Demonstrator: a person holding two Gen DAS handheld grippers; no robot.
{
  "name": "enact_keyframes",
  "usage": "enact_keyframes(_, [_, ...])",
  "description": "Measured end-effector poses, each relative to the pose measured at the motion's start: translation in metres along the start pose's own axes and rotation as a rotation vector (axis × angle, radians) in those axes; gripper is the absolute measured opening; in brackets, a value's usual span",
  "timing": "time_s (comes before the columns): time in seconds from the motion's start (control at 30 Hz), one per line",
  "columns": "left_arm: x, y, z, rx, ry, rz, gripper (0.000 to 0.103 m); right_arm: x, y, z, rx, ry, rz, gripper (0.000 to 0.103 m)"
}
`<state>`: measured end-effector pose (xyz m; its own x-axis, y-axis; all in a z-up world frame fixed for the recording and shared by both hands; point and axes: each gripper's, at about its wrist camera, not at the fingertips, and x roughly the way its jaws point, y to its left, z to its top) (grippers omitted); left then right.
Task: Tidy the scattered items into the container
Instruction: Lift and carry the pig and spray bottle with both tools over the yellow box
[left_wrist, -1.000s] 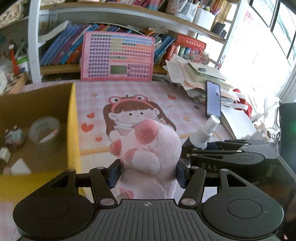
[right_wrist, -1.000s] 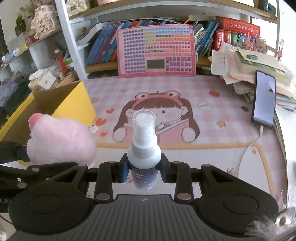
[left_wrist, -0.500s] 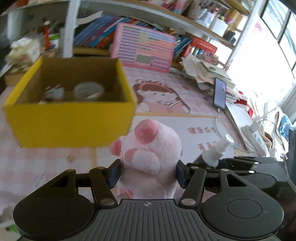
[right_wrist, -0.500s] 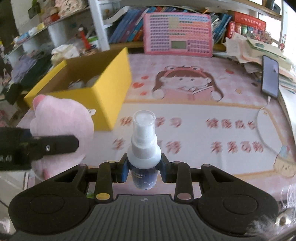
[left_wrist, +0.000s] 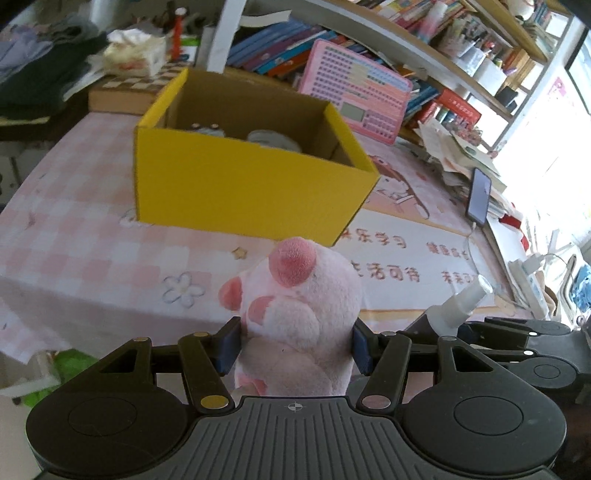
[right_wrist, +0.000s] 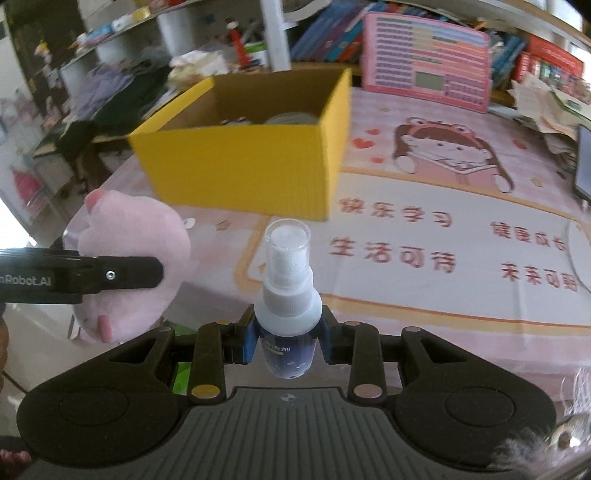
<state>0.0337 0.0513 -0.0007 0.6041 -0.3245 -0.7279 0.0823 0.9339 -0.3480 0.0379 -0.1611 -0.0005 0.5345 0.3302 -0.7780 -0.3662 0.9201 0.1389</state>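
Pink cartoon desk mat (left_wrist: 74, 229) spread wide, checked at one side, printed with a girl in a frog hat and red characters beyond. Open yellow box (left_wrist: 243, 188) standing on that mat as the landmark, brown cardboard inside, a roll of tape (left_wrist: 273, 139) and a small dark-and-white item low inside it, only partly seen over the near wall. Behind the box, white shelving crammed with books (left_wrist: 266, 55); leaning there, behind and right of the box, a pink keyboard toy (left_wrist: 354, 90). Far right of the box, a dark phone (left_wrist: 479, 195) propped against a heap of papers. In front of the box and nearer the camera, clear of its near wall and not inside, a pink plush toy (left_wrist: 299, 317), pinched from both sides between the blue pads of the left gripper (left_wrist: 295, 343), clenched on its soft body. Right of the plush, also short of the box and apart from it, a small spray bottle (right_wrist: 288, 295) with white pump, clear cap and dark blue body, upright and gripped at the shoulder by the right gripper (right_wrist: 288, 332), pads tight against it. In the right wrist view, the plush (right_wrist: 129, 258) off to the left, one black finger of the left gripper across it.
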Motion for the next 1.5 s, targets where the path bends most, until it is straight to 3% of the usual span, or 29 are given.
enact_keyframes(0.33, [-0.014, 0.027, -0.005, -0.016, 0.012, 0.027, 0.059, 0.011, 0.030, 0.003, -0.057, 0.042, 0.051, 0.031])
enact_keyframes(1.0, [-0.027, 0.058, 0.011, -0.051, -0.051, 0.081, 0.059, 0.027, 0.060, 0.033, -0.154, 0.023, 0.100, 0.031])
enact_keyframes(1.23, [-0.029, 0.051, 0.046, -0.013, -0.138, 0.104, 0.059, 0.030, 0.057, 0.069, -0.164, -0.040, 0.132, 0.031])
enact_keyframes(1.5, [-0.018, 0.037, 0.099, 0.037, -0.229, 0.121, 0.059, 0.026, 0.040, 0.139, -0.152, -0.166, 0.170, 0.031])
